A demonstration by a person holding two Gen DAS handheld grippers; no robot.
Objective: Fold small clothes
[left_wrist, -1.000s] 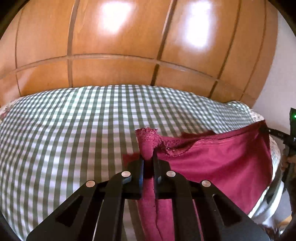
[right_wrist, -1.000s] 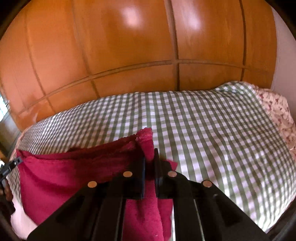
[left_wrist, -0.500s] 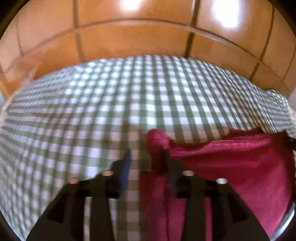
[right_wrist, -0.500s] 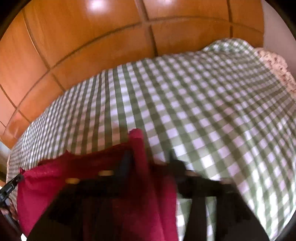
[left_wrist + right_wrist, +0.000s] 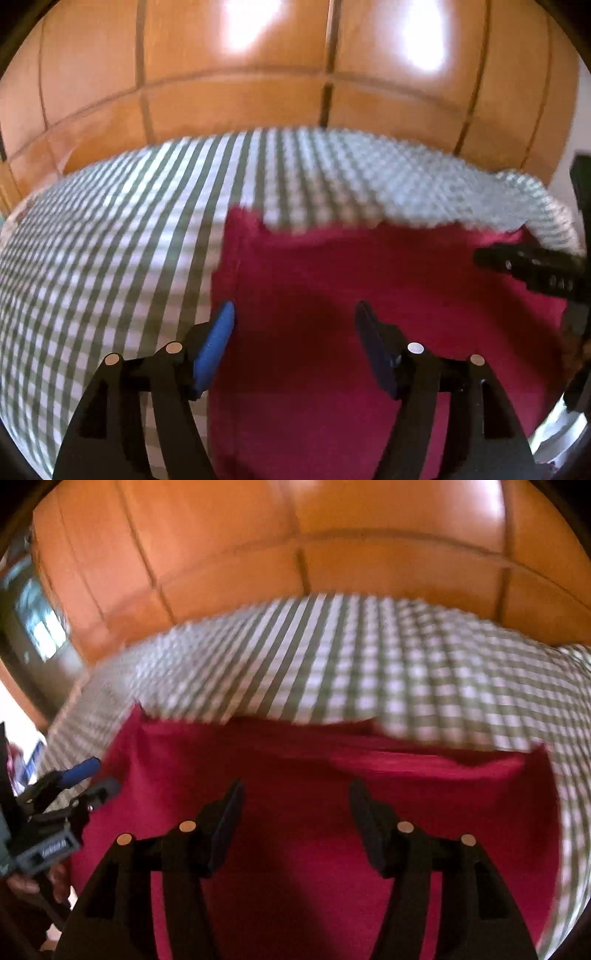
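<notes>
Released since a second ago, the crimson garment [image 5: 369,295] lies flat on the checked cloth [image 5: 110,258], left gripper [image 5: 293,332] opening and right gripper [image 5: 295,812] closing, both apart above it.

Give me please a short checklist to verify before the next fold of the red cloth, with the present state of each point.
1. Left gripper has released the cloth: ok, its jaws are opening and nothing is pinched between them.
2. Right gripper has released: ok, jaws apart, though closing slightly, with nothing pinched.
3. Red cloth lies on the checked bedcover: ok.
4. Far edge of the cloth is straight: cannot tell, the pictures are blurred there.
5. Cloth is smooth, without wrinkles: cannot tell, because of blur and shadow.
6. Grippers are clear of each other: ok, one at each side of the cloth.
</notes>
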